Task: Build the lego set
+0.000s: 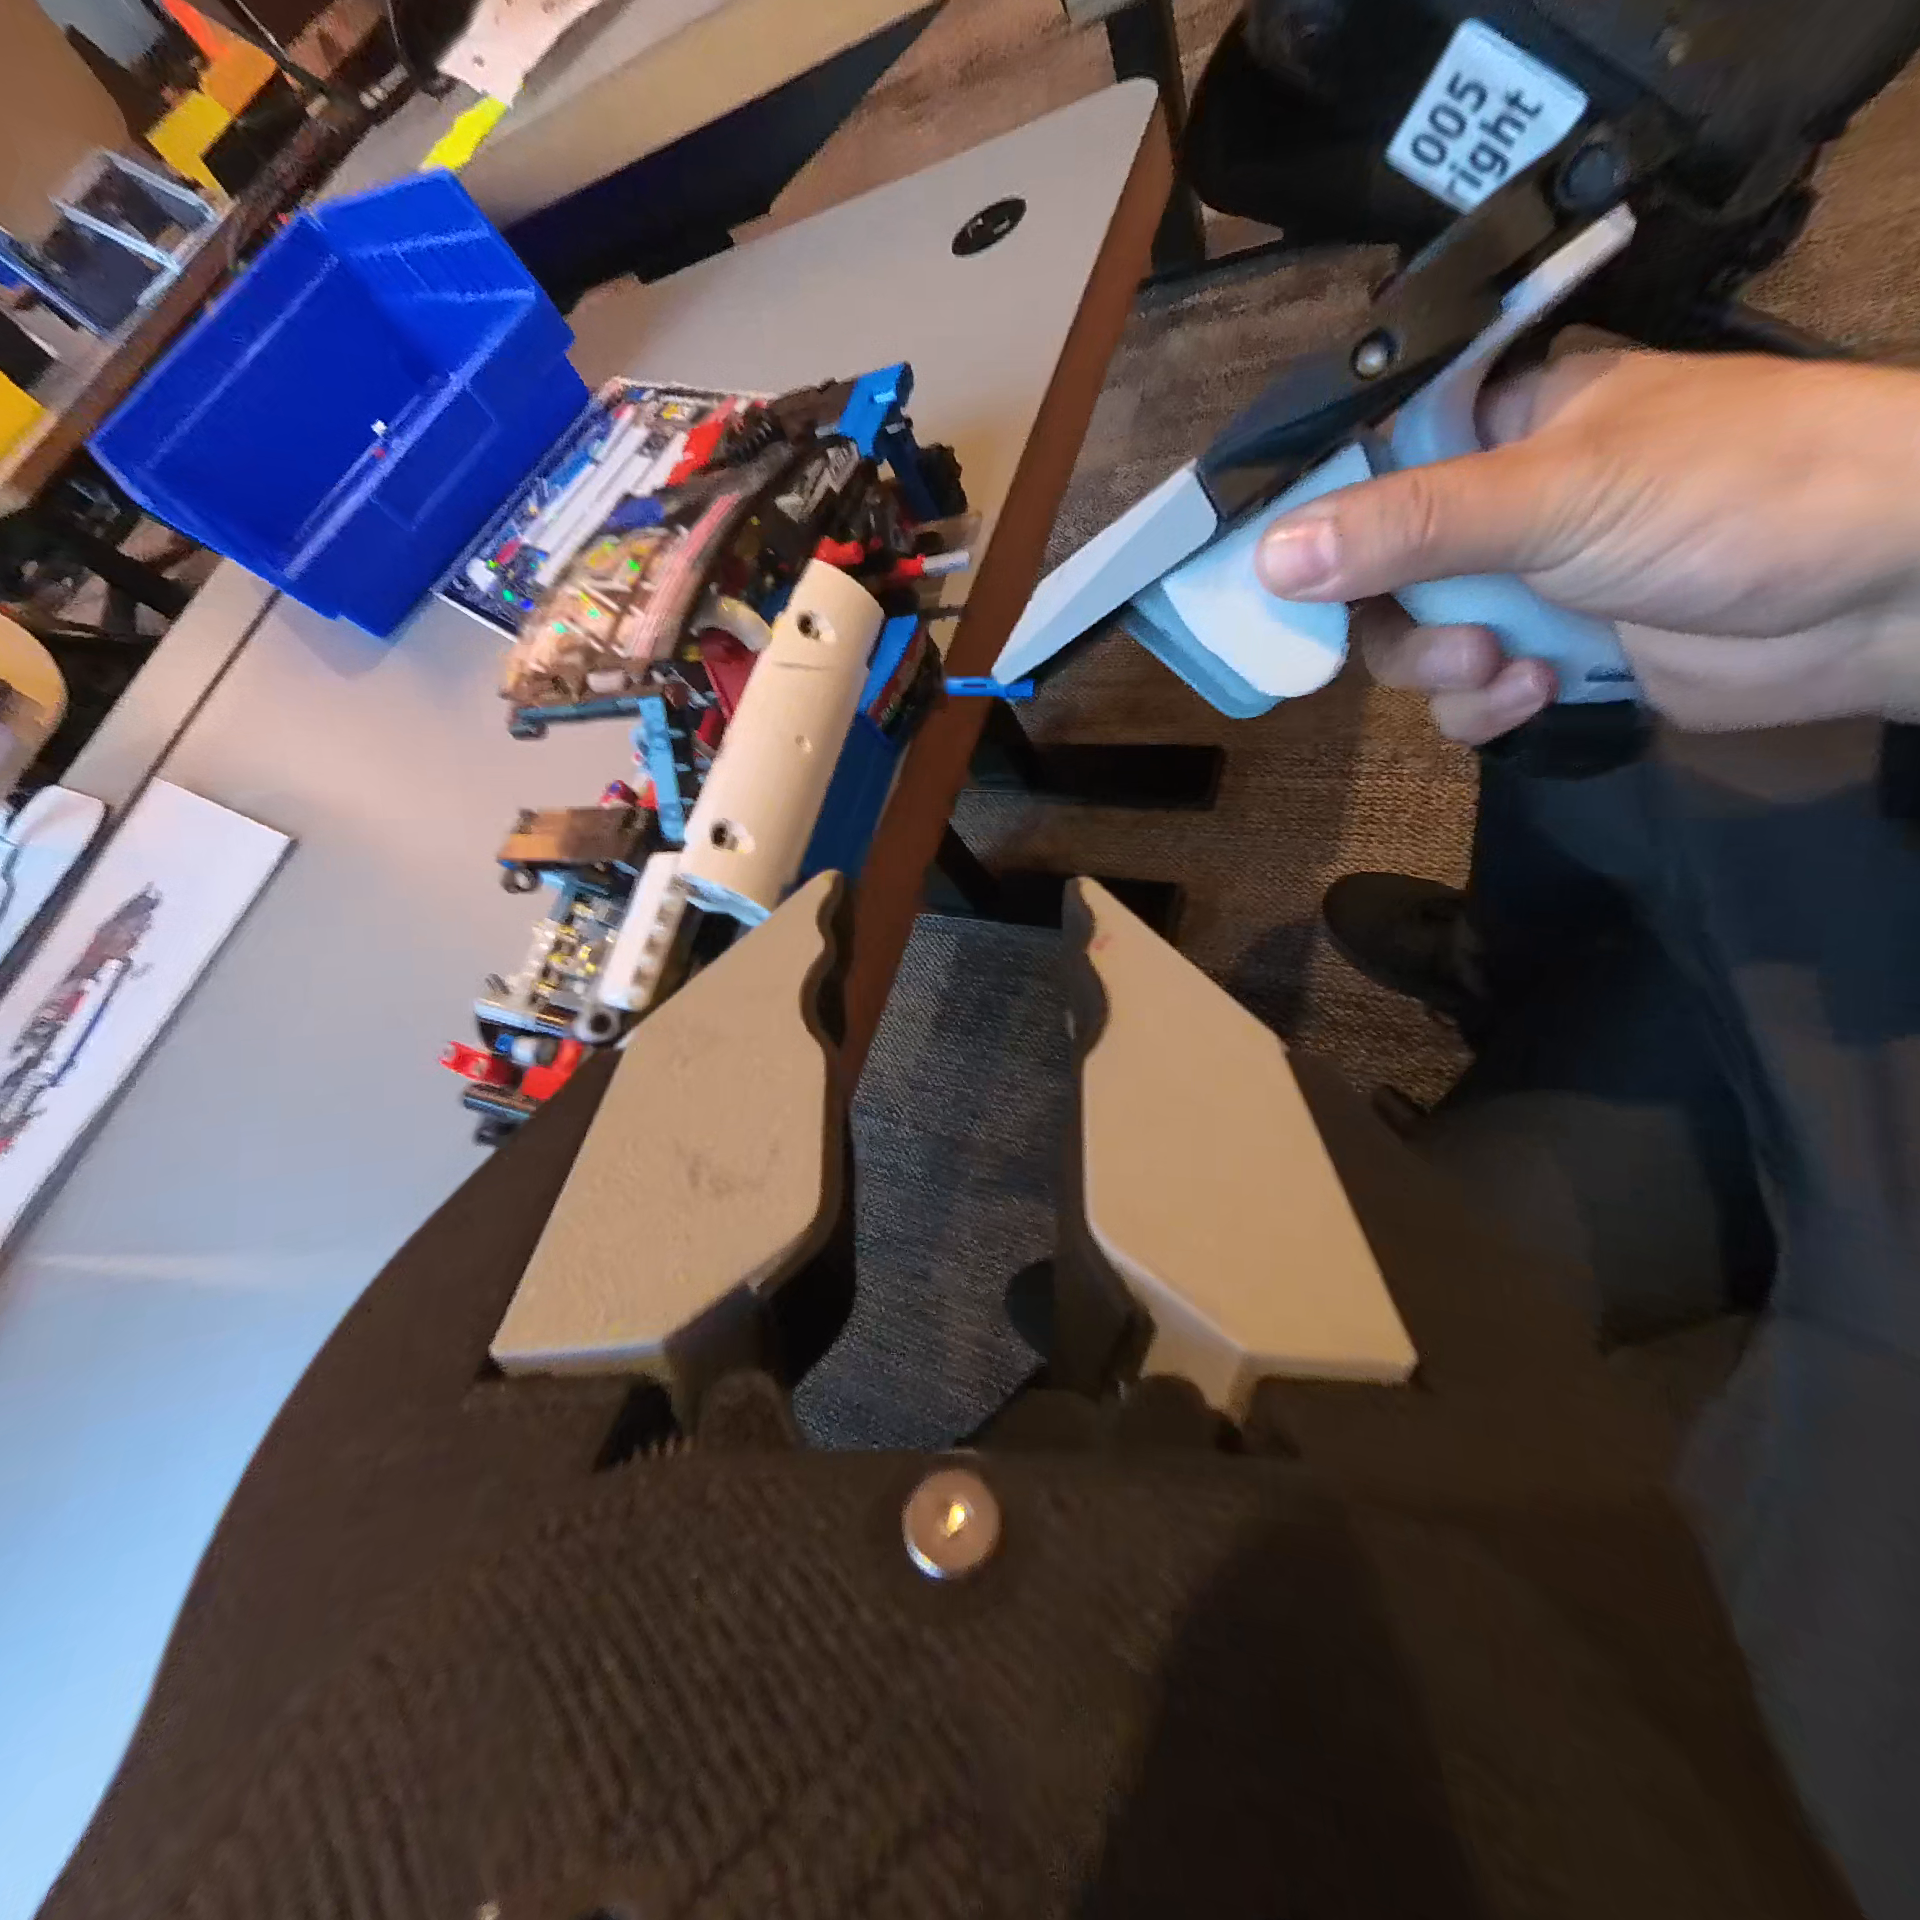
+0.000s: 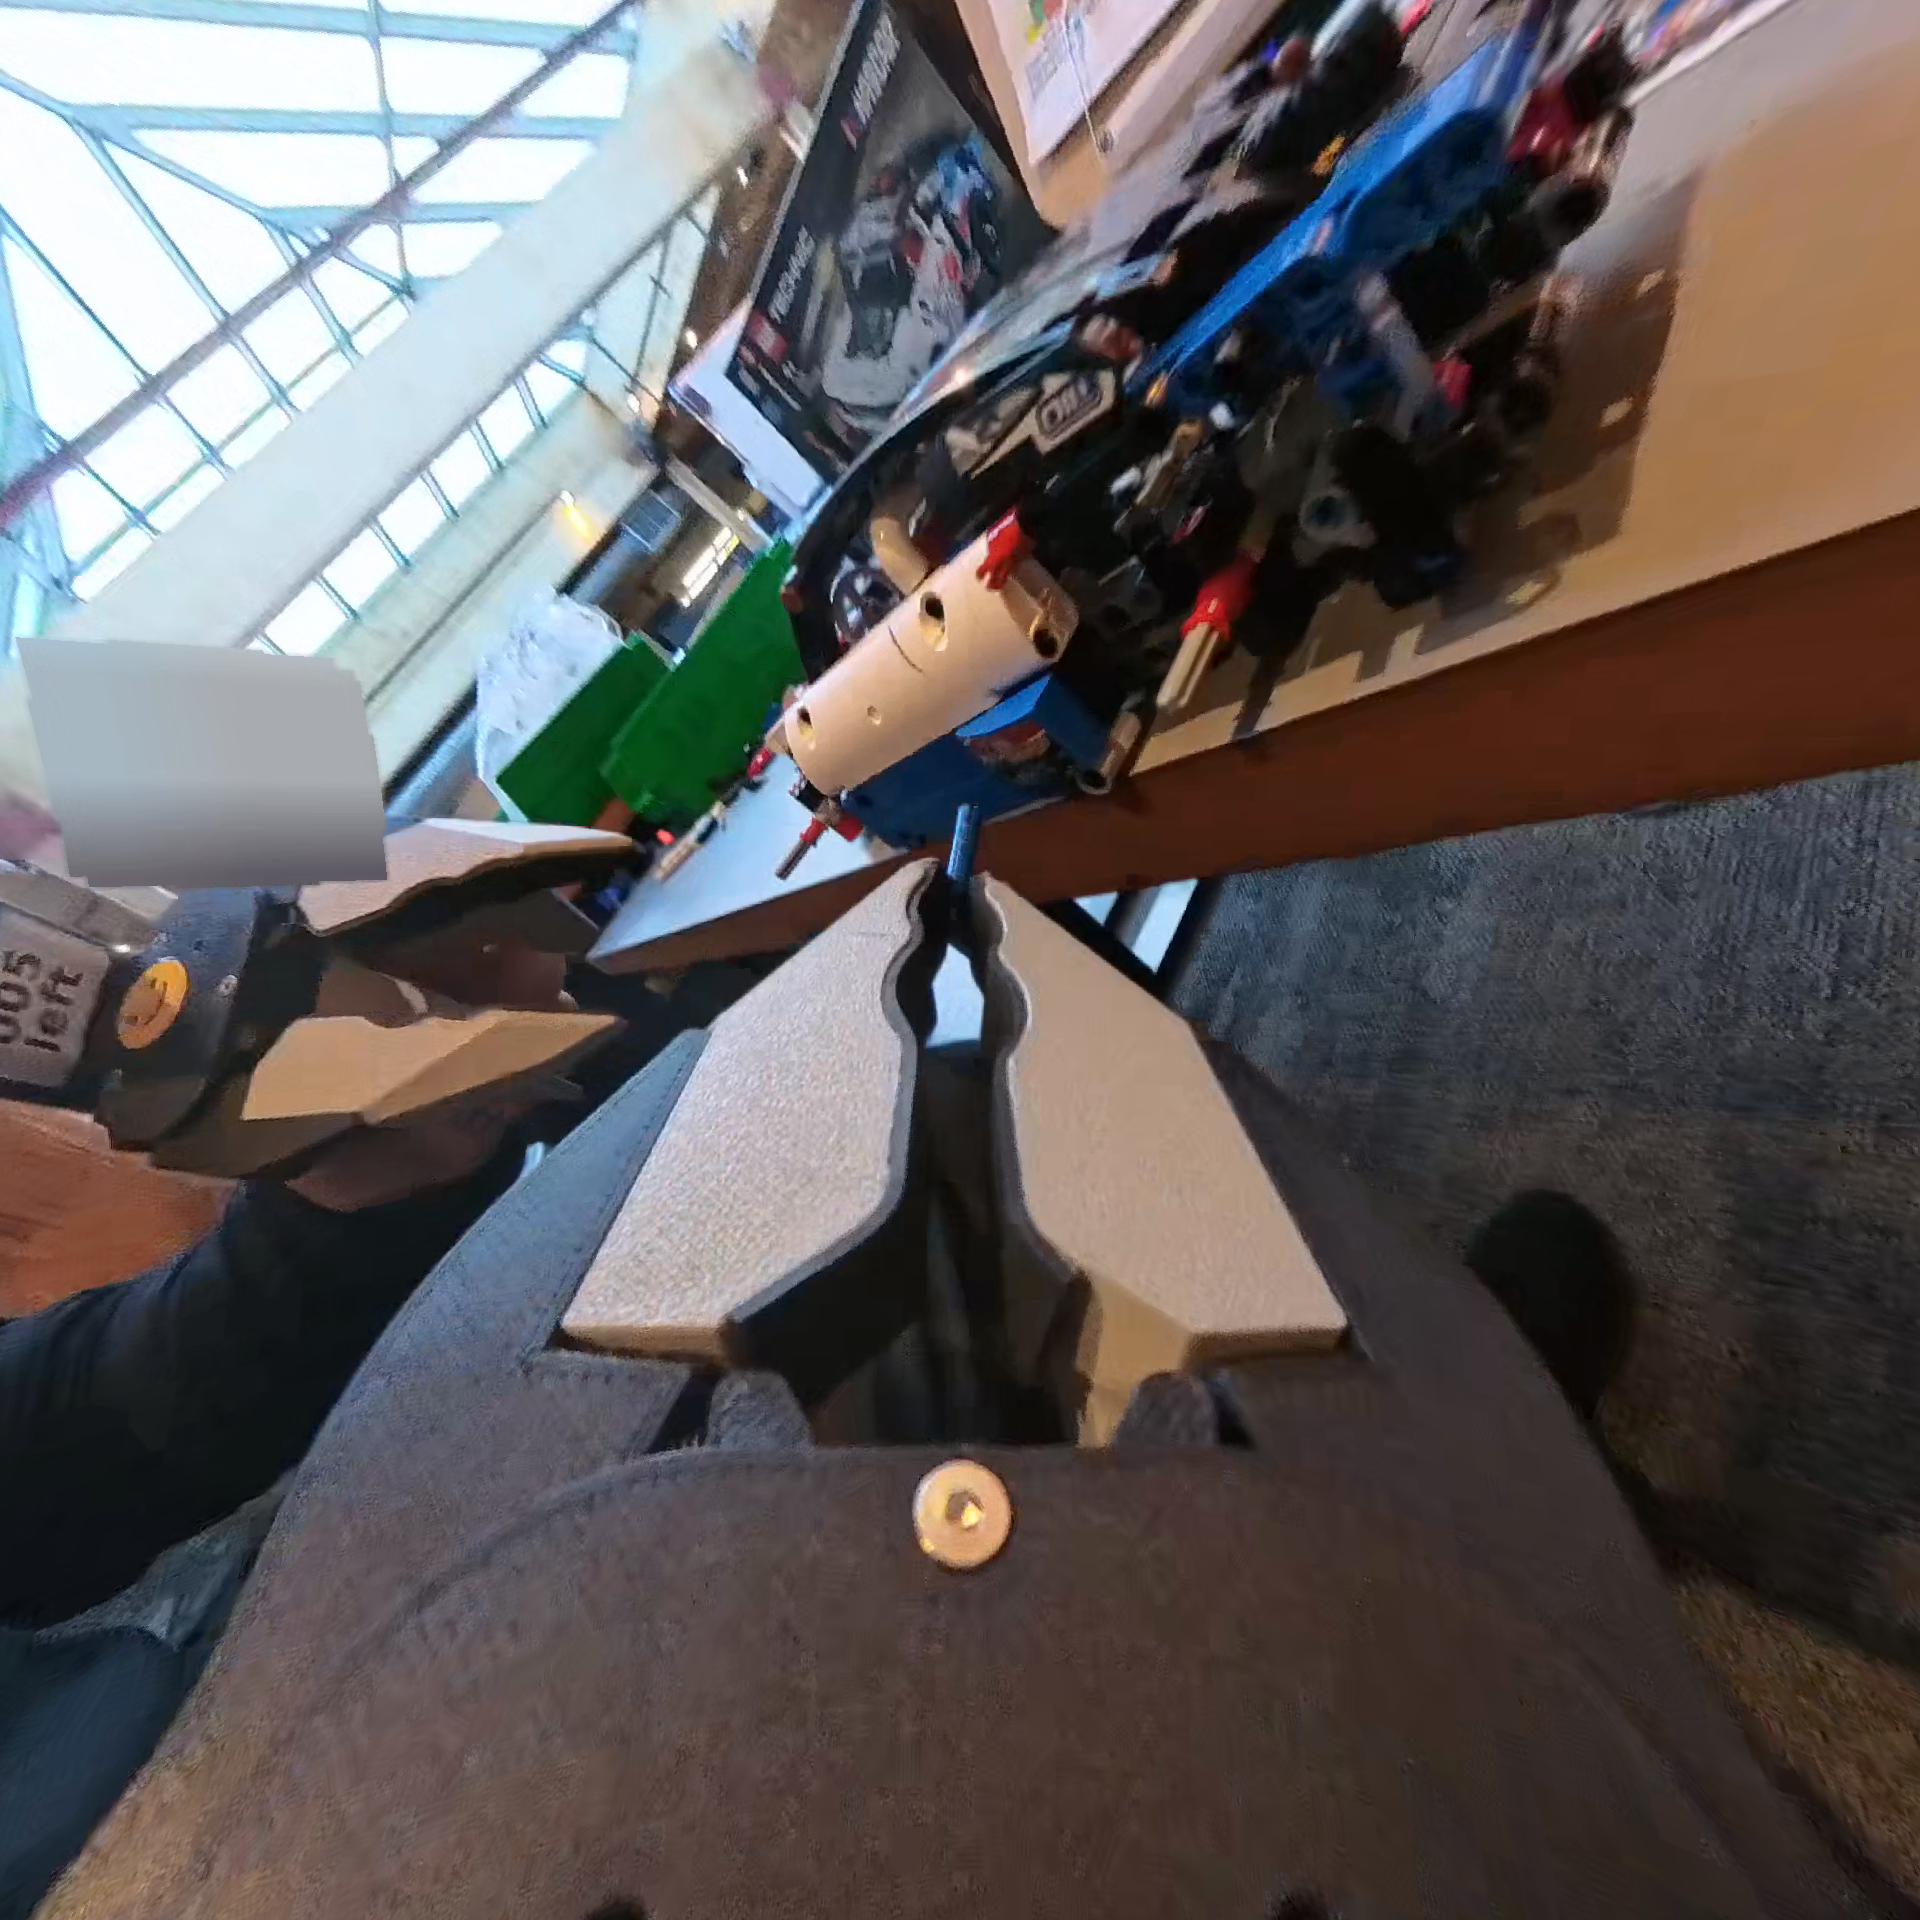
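A partly built lego car (image 1: 727,665), blue, black, white and red, lies at the table's brown edge (image 1: 997,582); it also shows in the right wrist view (image 2: 1195,499). My right gripper (image 2: 954,883) is shut on a small blue pin (image 2: 962,836) and holds it just off the table edge, close to the car's blue side panel (image 2: 956,758). In the left wrist view the right gripper (image 1: 1013,675) holds the pin (image 1: 987,686) beside the car. My left gripper (image 1: 951,935) is open and empty, off the table edge below the car; it also shows in the right wrist view (image 2: 613,935).
A blue bin (image 1: 343,395) stands on the table behind the car. An instruction booklet (image 1: 104,977) lies at the left. The set's box (image 2: 883,249) stands upright beyond the car. Green bins (image 2: 675,707) sit farther off. Carpet floor (image 1: 1247,831) lies below the edge.
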